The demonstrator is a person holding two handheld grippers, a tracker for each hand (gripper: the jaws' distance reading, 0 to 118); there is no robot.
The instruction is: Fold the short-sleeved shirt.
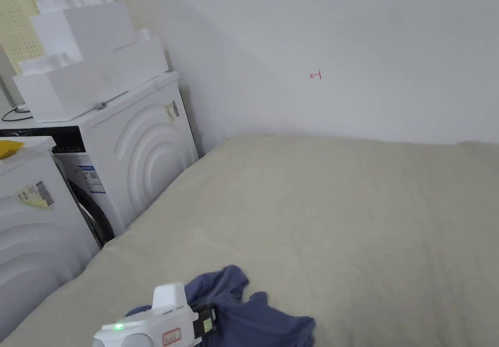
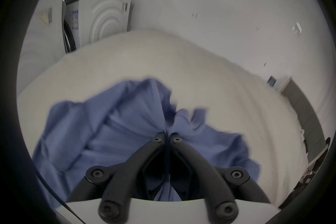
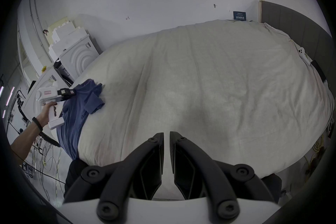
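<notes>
One gripper, the left gripper (image 2: pixel 167 134), pinches the crumpled blue shirt (image 2: pixel 112 129) at the bed's (image 1: pixel 341 206) near-left edge, while the right gripper (image 3: pixel 166 135), nearly closed and empty, hovers well to its right.

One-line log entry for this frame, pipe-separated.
stage: pre-fold | shirt: bunched, at bed edge, part hanging off | left gripper: shut on shirt | right gripper: nearly closed, holds nothing, above bed

I see the blue short-sleeved shirt (image 1: pixel 243 309) crumpled at the bed's (image 1: pixel 365 216) near left corner, part hanging over the edge.
</notes>
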